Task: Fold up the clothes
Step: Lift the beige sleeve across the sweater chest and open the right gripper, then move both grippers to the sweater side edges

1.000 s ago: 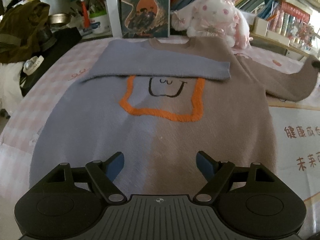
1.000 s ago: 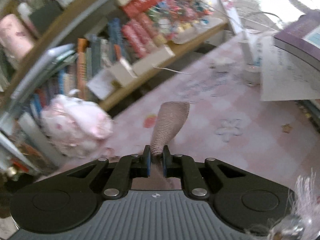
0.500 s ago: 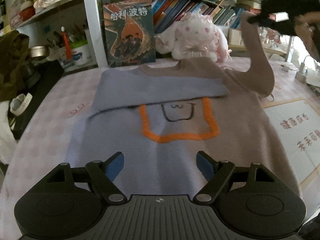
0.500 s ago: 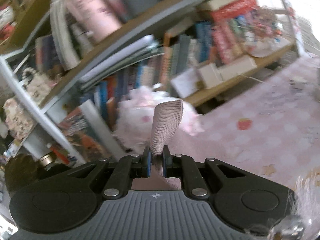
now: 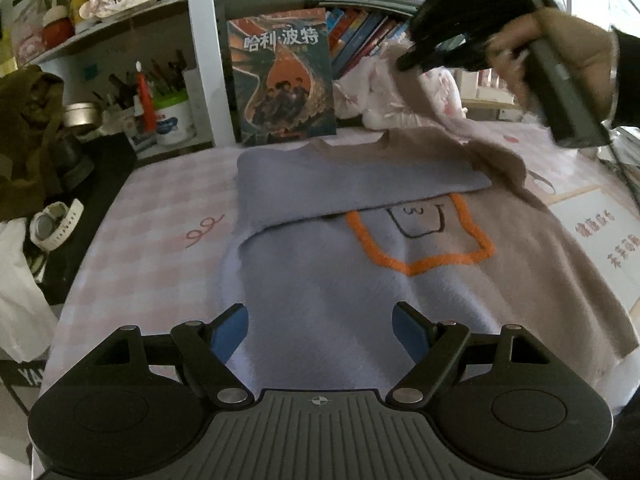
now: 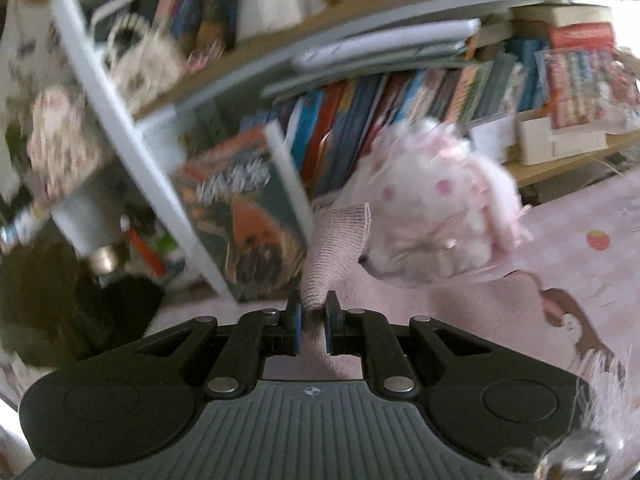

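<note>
**Two claws, one sleeve lifted off the desk**

Two sides of the desk [image 5: 152,240] matter to us. On our left, bare pink-checked cloth runs out to an edge crowded by a white watch [image 5: 56,224] and a dark bag [image 5: 28,140]. On our right, a printed sheet [image 5: 600,236] lies just beside the sweater's side. Behind the collar a book [image 5: 282,76] stands upright against the shelf, with a pink plush toy [image 6: 436,208] next to it.

Our sweater [image 5: 360,272] lies flat in the middle, blue on one half and beige on the other, with an orange outline and a small drawn face. Its blue sleeve [image 5: 352,180] is folded across the chest.

Our left claw [image 5: 320,332] hangs over the hem, jaws wide apart, holding nothing. Our right claw [image 6: 313,316] is clamped on the beige sleeve [image 6: 336,248], raised above the shoulder.
</note>
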Action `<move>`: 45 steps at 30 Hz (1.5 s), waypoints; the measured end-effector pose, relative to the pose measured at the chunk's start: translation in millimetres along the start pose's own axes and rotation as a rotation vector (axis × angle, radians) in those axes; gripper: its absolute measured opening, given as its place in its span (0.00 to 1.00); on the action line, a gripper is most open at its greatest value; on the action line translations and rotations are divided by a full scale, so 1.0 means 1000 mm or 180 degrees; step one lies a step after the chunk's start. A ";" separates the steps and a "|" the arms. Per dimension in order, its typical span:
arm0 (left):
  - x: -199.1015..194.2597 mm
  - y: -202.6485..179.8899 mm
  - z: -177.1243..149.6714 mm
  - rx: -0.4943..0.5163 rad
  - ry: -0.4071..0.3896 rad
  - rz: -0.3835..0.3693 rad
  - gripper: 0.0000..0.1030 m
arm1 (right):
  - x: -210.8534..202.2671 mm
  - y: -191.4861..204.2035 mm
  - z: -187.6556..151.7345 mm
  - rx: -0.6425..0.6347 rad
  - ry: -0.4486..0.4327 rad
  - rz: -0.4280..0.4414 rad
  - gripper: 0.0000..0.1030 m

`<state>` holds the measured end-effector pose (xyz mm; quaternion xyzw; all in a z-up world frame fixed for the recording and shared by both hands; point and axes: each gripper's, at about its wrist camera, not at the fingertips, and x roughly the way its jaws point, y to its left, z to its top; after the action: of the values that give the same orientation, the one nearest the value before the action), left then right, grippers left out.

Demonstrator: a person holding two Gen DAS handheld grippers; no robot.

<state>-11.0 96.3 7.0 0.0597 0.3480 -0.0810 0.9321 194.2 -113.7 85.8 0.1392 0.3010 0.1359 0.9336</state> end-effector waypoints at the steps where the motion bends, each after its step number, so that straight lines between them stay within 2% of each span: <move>1: 0.000 0.003 -0.001 0.0002 -0.0002 -0.0007 0.79 | 0.007 0.006 -0.005 -0.0070 0.0053 -0.0022 0.10; 8: 0.001 0.019 -0.007 -0.0060 0.0015 0.0002 0.79 | 0.047 0.037 -0.038 -0.0478 0.0376 -0.0140 0.10; 13: 0.000 0.026 -0.011 -0.0098 0.0039 0.0030 0.79 | 0.063 0.047 -0.052 -0.0657 0.0473 -0.0205 0.10; 24: -0.004 0.030 -0.015 -0.0137 0.0072 0.0103 0.79 | 0.082 0.060 -0.064 -0.0744 0.0634 -0.0195 0.11; 25: -0.004 0.030 -0.015 -0.0134 0.0071 0.0103 0.79 | 0.083 0.060 -0.065 -0.0742 0.0656 -0.0188 0.11; 28: -0.004 0.030 -0.015 -0.0143 0.0065 0.0109 0.79 | 0.084 0.060 -0.068 -0.0674 0.0778 -0.0041 0.24; 30: -0.004 0.030 -0.014 -0.0143 0.0055 0.0108 0.79 | 0.081 0.060 -0.070 -0.0616 0.0815 0.0140 0.39; 33: -0.005 0.029 -0.013 -0.0135 0.0031 0.0104 0.79 | 0.070 0.059 -0.072 -0.0512 0.0840 0.0365 0.45; 35: -0.004 0.029 -0.012 -0.0143 0.0014 0.0097 0.79 | 0.059 0.056 -0.073 -0.0512 0.0842 0.0374 0.47; 39: -0.001 0.033 -0.012 -0.0214 0.0011 0.0099 0.79 | 0.030 0.041 -0.079 -0.0556 0.0895 0.0244 0.49; 45: 0.009 0.049 -0.015 -0.0522 0.0130 0.0084 0.79 | -0.026 0.002 -0.103 -0.0572 0.0961 -0.0158 0.49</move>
<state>-4.9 146.3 -7.5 -0.0106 0.3716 -0.0386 0.9275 111.6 -102.3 19.3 0.0258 0.4278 0.1585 0.8895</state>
